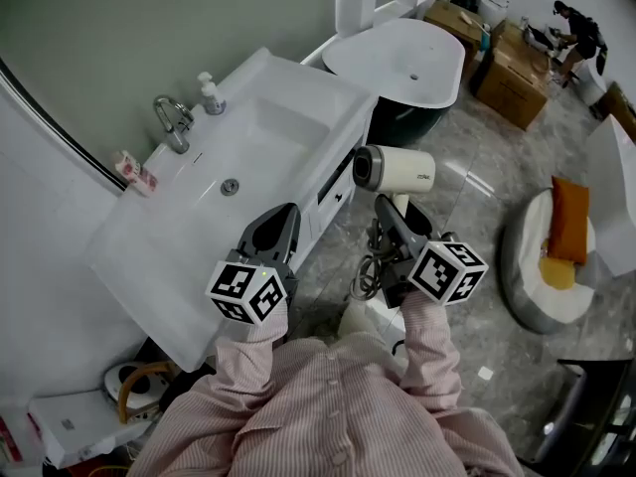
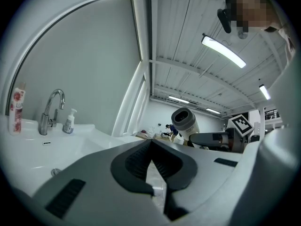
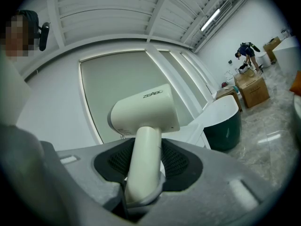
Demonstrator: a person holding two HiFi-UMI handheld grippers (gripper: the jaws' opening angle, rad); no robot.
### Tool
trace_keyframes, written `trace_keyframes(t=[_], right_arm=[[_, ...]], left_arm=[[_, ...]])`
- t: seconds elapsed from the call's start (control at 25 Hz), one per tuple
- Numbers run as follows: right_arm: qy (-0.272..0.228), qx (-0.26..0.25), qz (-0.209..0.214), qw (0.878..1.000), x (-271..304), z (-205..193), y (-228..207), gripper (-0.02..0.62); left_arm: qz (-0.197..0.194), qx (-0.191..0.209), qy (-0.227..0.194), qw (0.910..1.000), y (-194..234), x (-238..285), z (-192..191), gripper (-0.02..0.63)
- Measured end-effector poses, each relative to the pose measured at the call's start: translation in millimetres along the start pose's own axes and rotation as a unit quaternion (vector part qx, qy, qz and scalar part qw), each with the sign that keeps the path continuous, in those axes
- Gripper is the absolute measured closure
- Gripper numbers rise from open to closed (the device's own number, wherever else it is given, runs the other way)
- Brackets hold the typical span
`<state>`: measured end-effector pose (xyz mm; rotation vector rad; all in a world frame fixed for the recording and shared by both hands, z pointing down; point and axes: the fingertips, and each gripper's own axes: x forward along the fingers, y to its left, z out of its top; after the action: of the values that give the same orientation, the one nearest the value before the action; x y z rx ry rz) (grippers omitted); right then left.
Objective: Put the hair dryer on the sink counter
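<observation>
Your right gripper (image 1: 394, 213) held the cream plastic hair dryer (image 1: 396, 169) by its handle; your left gripper (image 1: 281, 217) was closed on nothing; the hanging dark cord (image 1: 366, 274) could have caught on the white sink counter (image 1: 288, 97).

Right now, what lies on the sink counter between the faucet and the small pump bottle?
Nothing: the strip of sink counter between the faucet and the pump bottle is bare, as the head view shows.
</observation>
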<state>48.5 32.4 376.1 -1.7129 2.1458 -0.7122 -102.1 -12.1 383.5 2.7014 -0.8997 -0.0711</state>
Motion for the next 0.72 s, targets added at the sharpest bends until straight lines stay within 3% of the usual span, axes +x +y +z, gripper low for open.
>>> trace_keyframes(t=[0.36, 0.72], right_arm=[[0.022, 0.005, 0.014, 1.0, 64, 11, -38, 0.433], [0.054, 0.006, 0.041, 0.998, 151, 48, -97, 0.433]], left_arm=[[0.029, -0.019, -0.003, 0.9994, 42, 51, 0, 0.609], [0.053, -0.041, -0.002, 0.9977, 82, 145, 5, 0.609]])
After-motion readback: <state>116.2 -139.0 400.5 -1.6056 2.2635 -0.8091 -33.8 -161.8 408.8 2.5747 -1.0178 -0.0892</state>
